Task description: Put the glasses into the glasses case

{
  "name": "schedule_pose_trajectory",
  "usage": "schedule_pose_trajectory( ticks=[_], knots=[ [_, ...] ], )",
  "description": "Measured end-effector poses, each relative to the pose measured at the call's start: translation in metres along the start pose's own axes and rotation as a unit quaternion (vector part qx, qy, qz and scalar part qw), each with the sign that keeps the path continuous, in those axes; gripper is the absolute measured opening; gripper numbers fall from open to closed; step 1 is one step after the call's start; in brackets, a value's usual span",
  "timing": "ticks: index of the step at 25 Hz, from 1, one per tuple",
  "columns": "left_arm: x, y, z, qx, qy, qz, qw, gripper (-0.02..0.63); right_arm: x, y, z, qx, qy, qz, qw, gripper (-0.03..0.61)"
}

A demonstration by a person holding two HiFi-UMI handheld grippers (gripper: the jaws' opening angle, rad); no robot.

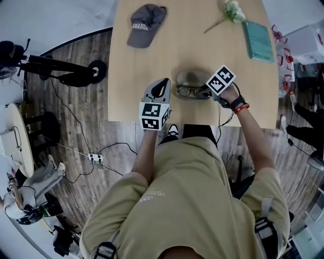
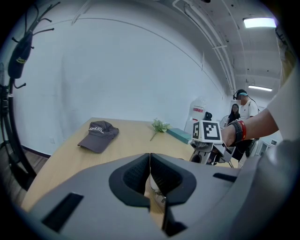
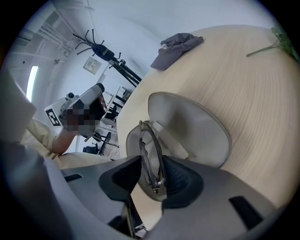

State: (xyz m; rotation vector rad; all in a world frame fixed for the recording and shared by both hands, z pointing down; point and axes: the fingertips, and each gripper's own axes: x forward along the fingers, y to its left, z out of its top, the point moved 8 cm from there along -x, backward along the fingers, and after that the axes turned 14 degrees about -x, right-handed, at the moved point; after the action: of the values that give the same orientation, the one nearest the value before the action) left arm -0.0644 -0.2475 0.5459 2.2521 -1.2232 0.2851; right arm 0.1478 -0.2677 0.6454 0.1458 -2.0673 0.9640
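Observation:
The glasses case [image 1: 191, 77] lies open near the table's front edge, its grey lid [image 3: 187, 126] tipped back. The folded dark-framed glasses [image 1: 188, 91] rest in the case's lower shell [image 3: 132, 140]. My right gripper [image 1: 205, 92] reaches in from the right. In the right gripper view the glasses [image 3: 150, 140] stand between its jaws [image 3: 151, 160], which sit loosely on either side. The pads do not clearly press, so it is open. My left gripper [image 1: 163, 84] hovers just left of the case, shut [image 2: 150, 161] with nothing in it.
At the far left of the table [image 1: 121, 101] lies a grey cap [image 1: 146, 24]. A flower sprig [image 1: 230, 12] and a teal book [image 1: 257, 40] lie at the far right. Cables and a power strip [image 1: 95, 158] are on the floor. People stand behind the table [image 2: 241, 105].

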Motion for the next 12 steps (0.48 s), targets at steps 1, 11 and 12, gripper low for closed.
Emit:
schedule_pose_trajectory(
  ticks=[1,11,12],
  knots=[
    [0.0000,0.0004,-0.0004,0.000,0.001,0.000,1.0000,0.025,0.0013,-0.0006,0.0002,-0.004,0.006,-0.006,1.000,0.155],
    [-0.0058,0.0031,-0.0006,-0.002,-0.002,0.005,1.0000,0.025,0.0047,0.0033,0.0018,-0.063,0.070,-0.061,0.994,0.249],
    [-0.0065,0.0028,-0.0004,-0.002,-0.003,0.005,1.0000,0.025,0.0049,0.0043,0.0016,-0.065,0.072,-0.061,0.993,0.262]
  ],
)
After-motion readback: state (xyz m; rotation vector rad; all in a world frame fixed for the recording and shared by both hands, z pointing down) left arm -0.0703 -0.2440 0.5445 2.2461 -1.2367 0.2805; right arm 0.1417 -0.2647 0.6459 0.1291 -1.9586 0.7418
